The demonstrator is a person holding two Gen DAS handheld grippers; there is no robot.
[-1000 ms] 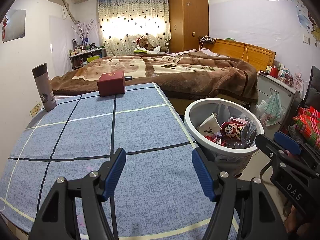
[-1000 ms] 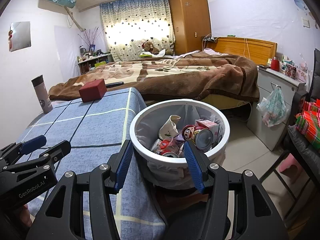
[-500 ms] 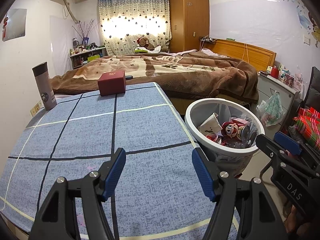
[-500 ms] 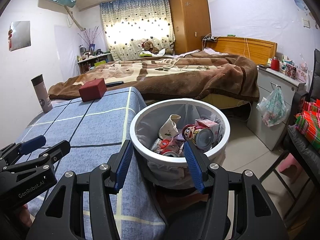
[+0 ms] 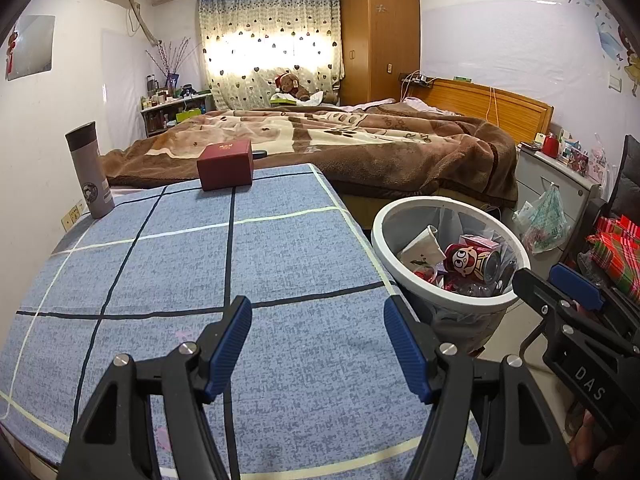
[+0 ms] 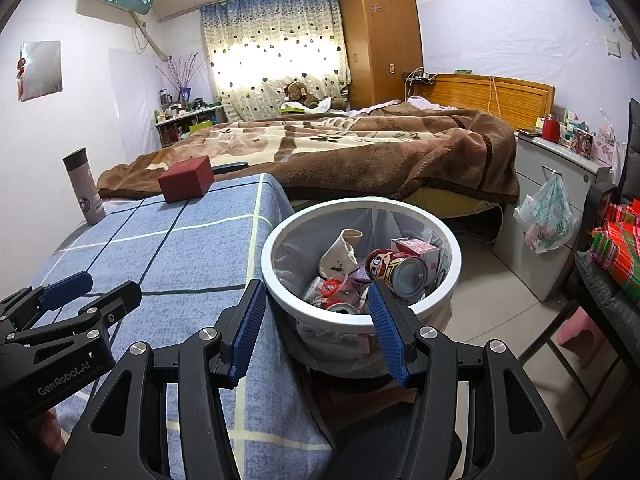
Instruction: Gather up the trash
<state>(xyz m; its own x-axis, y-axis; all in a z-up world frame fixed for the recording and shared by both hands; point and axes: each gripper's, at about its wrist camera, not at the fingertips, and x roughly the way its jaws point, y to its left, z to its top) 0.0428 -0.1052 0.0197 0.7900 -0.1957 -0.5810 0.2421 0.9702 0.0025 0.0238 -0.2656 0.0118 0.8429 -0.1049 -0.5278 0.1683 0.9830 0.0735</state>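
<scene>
Status: my left gripper (image 5: 318, 344) hangs over the blue checked tablecloth (image 5: 280, 264) with its jaws apart and nothing between them. My right gripper (image 6: 314, 328) is also spread and empty, poised over the near rim of the white bin (image 6: 280, 280).

Location of the trash: it lies inside the bin, which stands off the table's right edge, at 2 o'clock from my left gripper. It holds a crumpled paper cup (image 6: 340, 254), a red cartoon can (image 6: 394, 268), a pink carton (image 6: 416, 250) and smaller scraps.

On the table I see only a red box (image 5: 226, 164) at 11 o'clock and a grey flask (image 5: 89, 170) at 10 o'clock, both well apart from my fingers. I judge neither to be trash.

Procedure:
1. Scan the tablecloth for any remaining scrap before moving.
2. Keep both grippers spread and clear of the bin rim.
3. If nothing remains, I judge collection complete.
</scene>
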